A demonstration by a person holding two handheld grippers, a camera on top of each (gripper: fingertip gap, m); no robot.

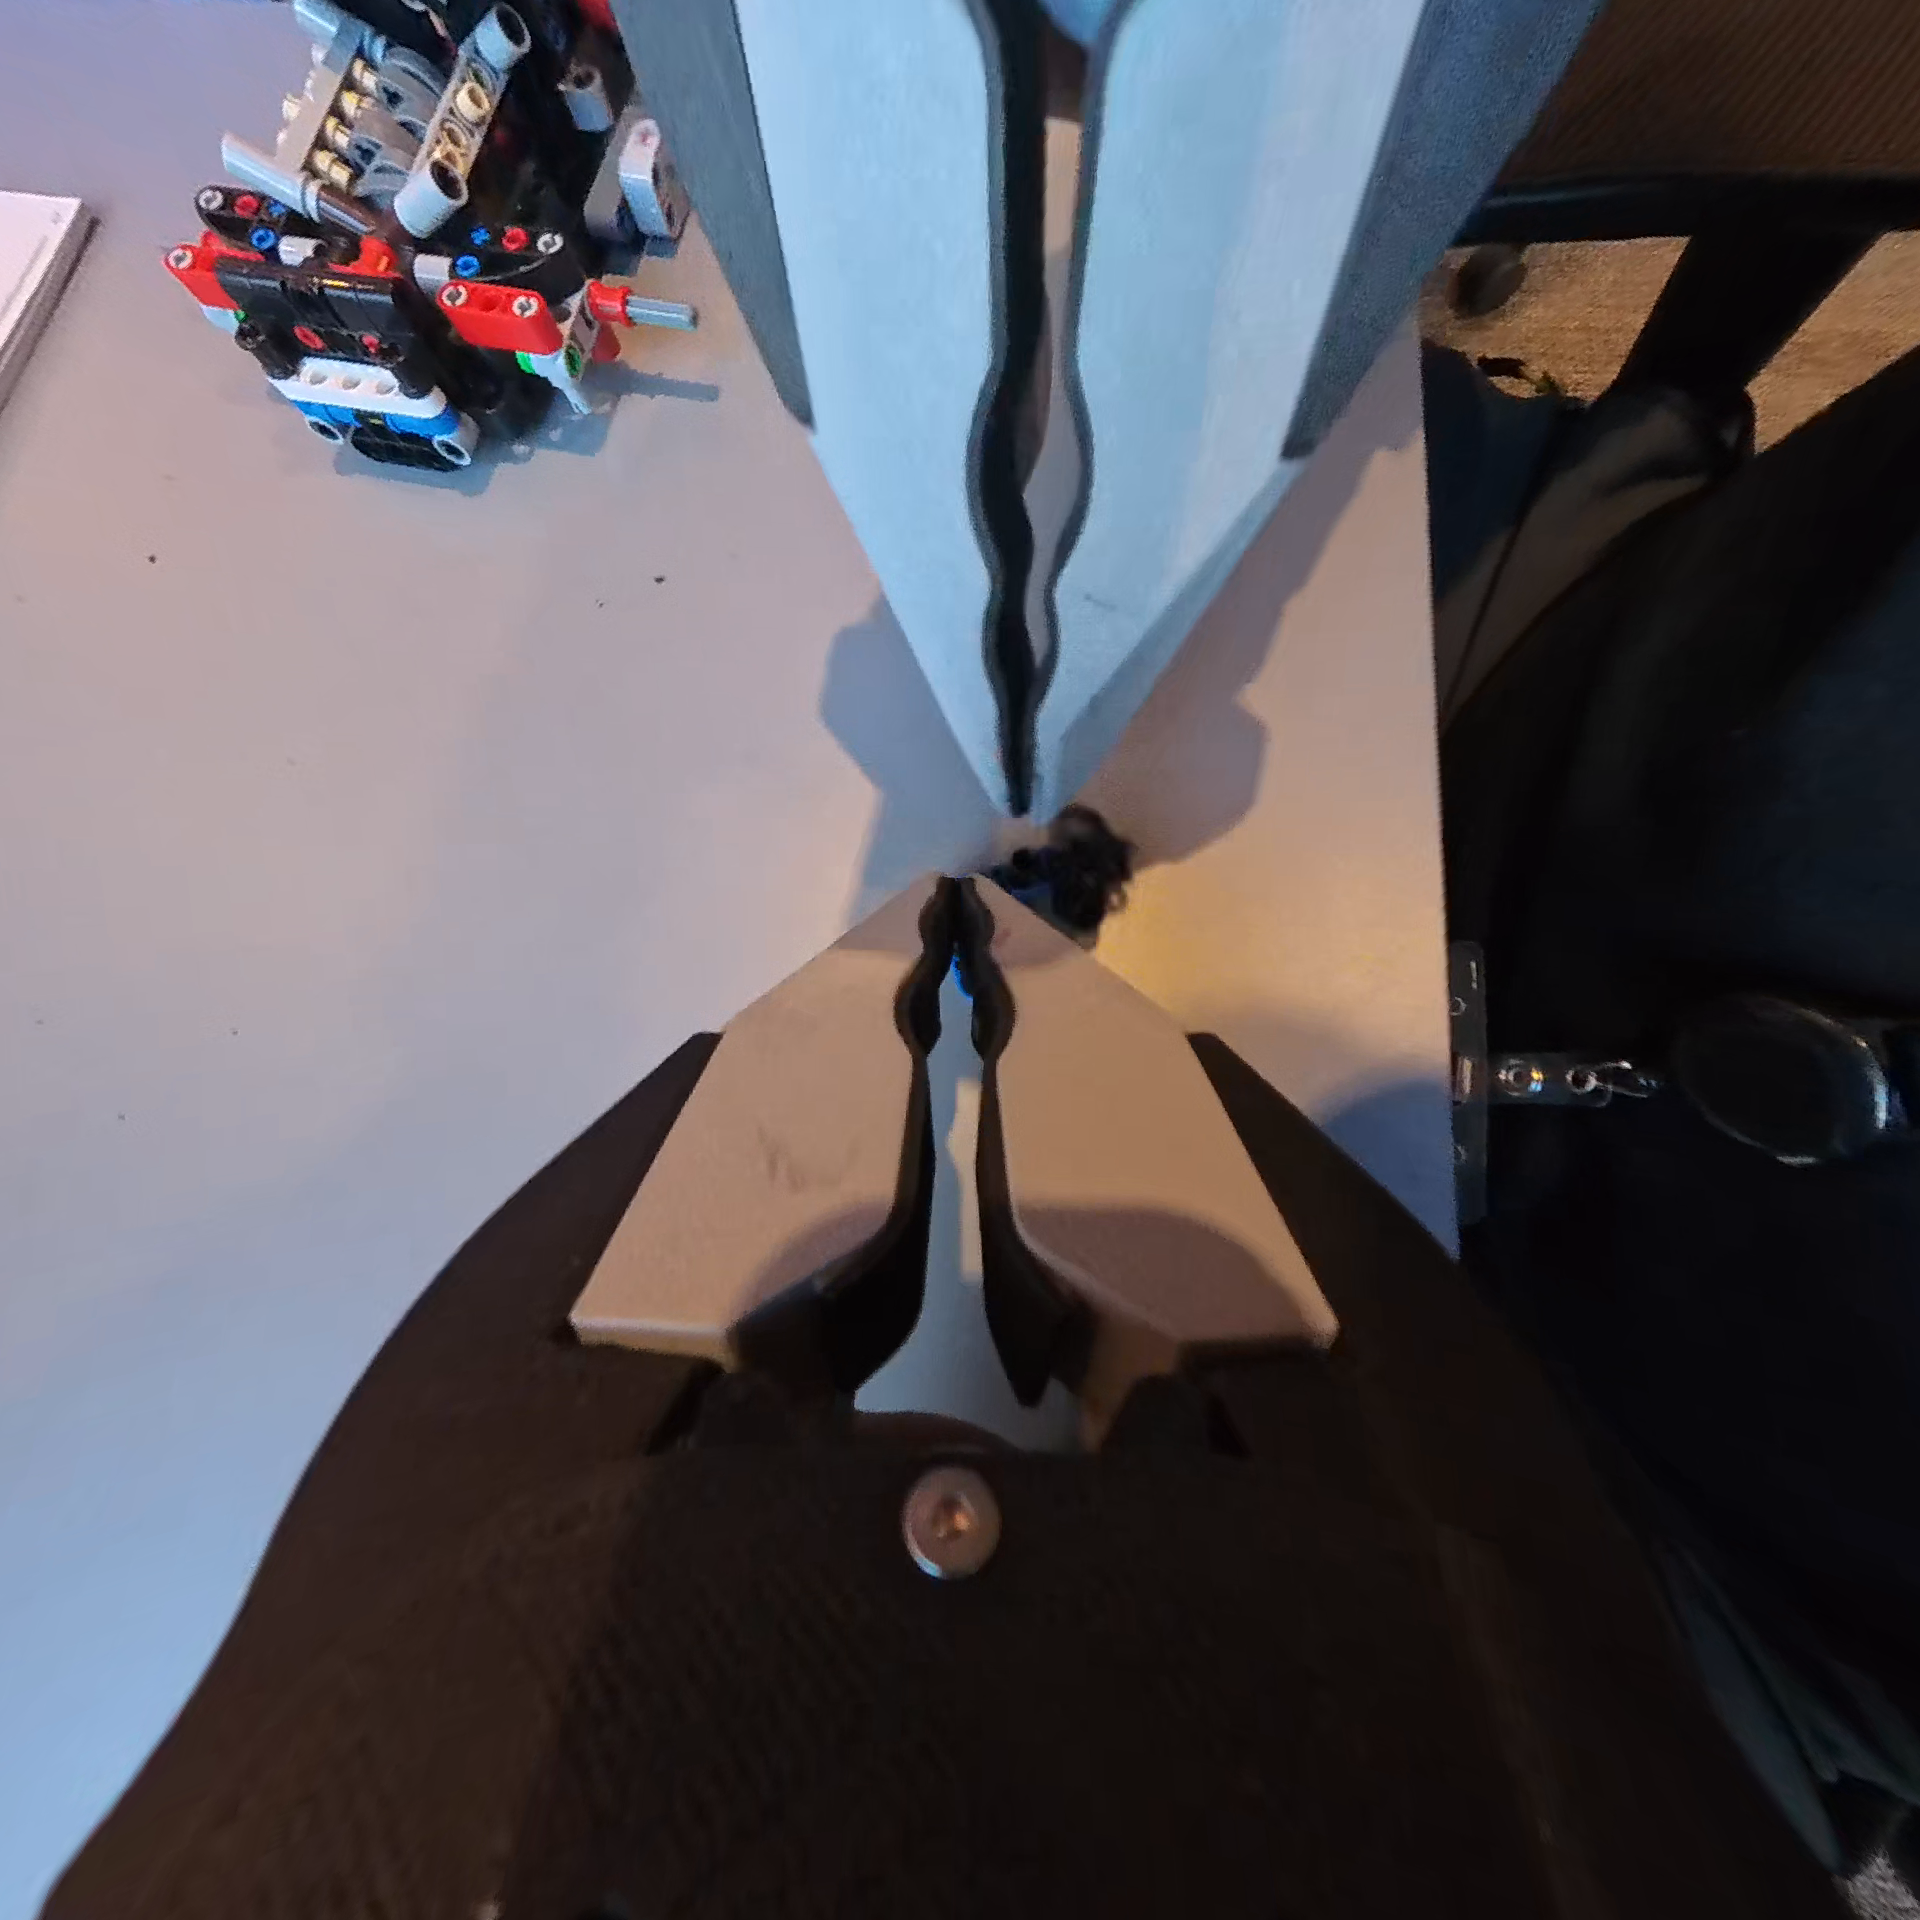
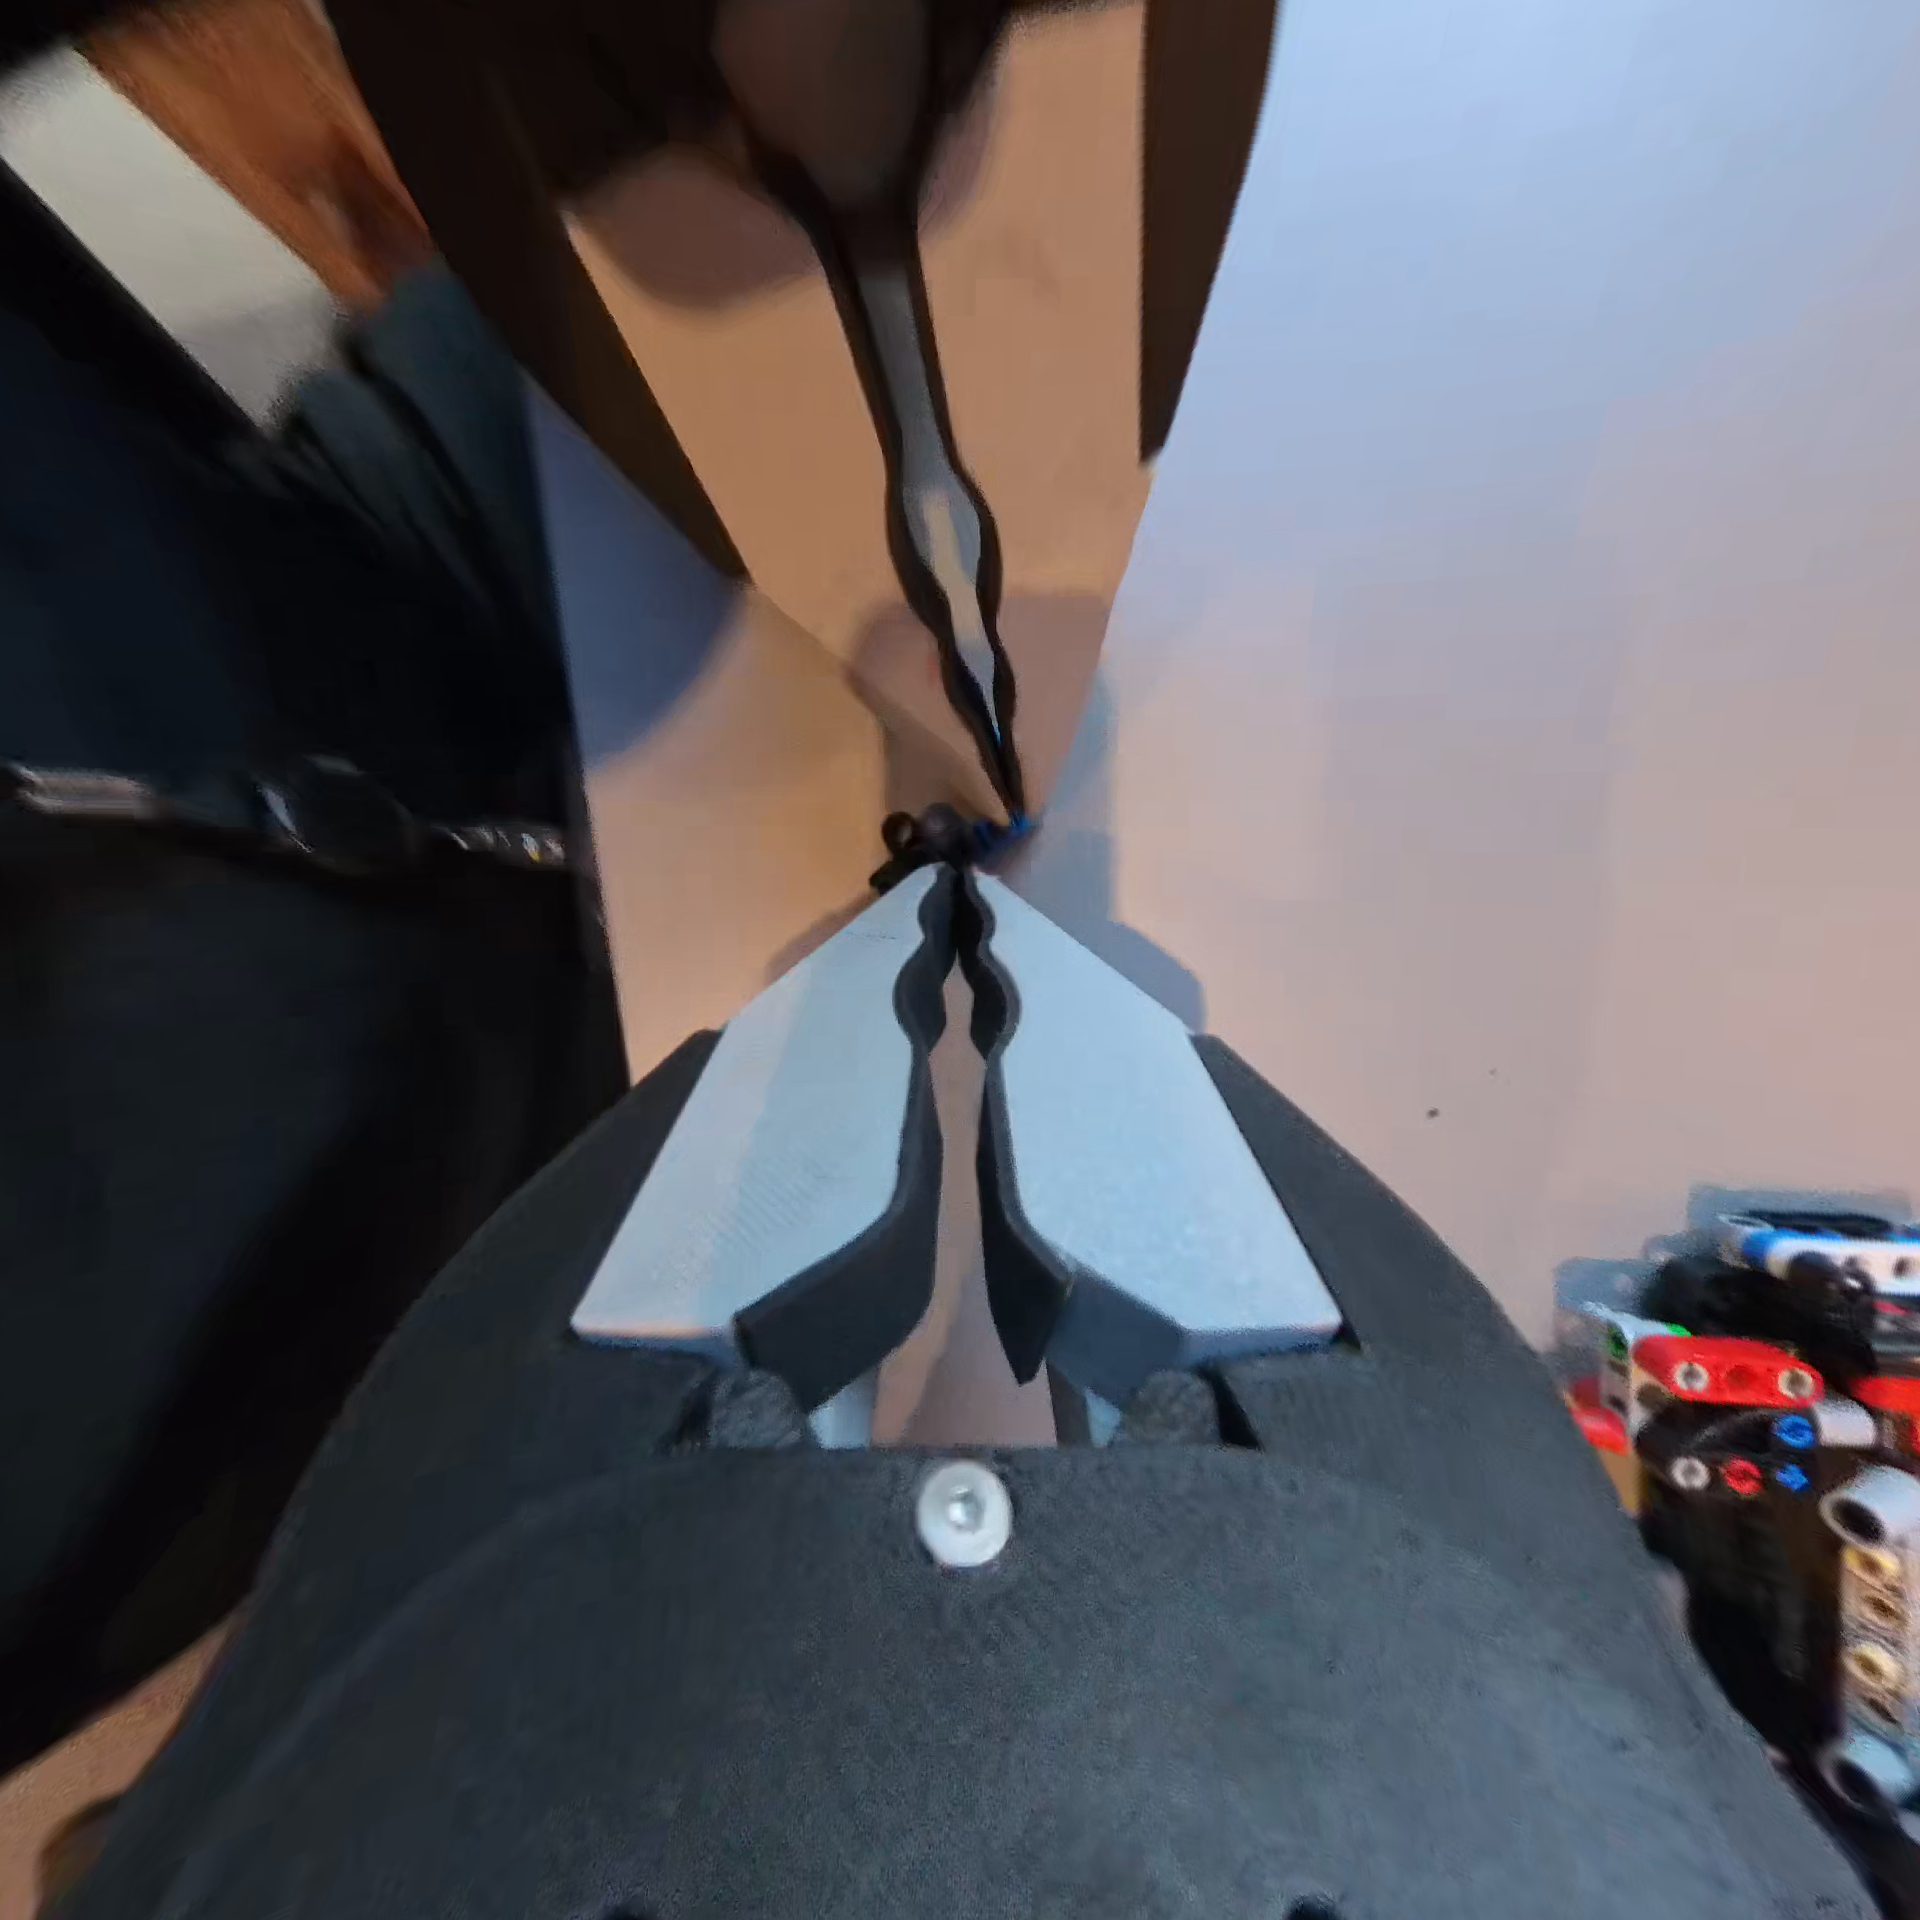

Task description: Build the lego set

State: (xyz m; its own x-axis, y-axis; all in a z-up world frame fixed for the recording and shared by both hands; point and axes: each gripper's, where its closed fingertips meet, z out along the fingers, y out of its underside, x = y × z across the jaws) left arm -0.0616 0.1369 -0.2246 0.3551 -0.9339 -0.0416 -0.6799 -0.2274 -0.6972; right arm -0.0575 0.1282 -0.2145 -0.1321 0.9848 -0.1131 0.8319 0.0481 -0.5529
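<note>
My left gripper is shut on a small blue pin that shows between its pads. My right gripper comes in from the top, tip to tip with the left, and is shut on a small black toothed piece. The two parts meet just above the table, near its right edge. In the right wrist view my right gripper holds the black piece, and the left gripper holds the blue pin against it. The partly built lego model stands on the table at far left; it also shows in the right wrist view.
A white booklet lies at the left edge of the grey table. The table's edge runs close to the right of the grippers. Beyond it are a person's dark clothes and a badge clip.
</note>
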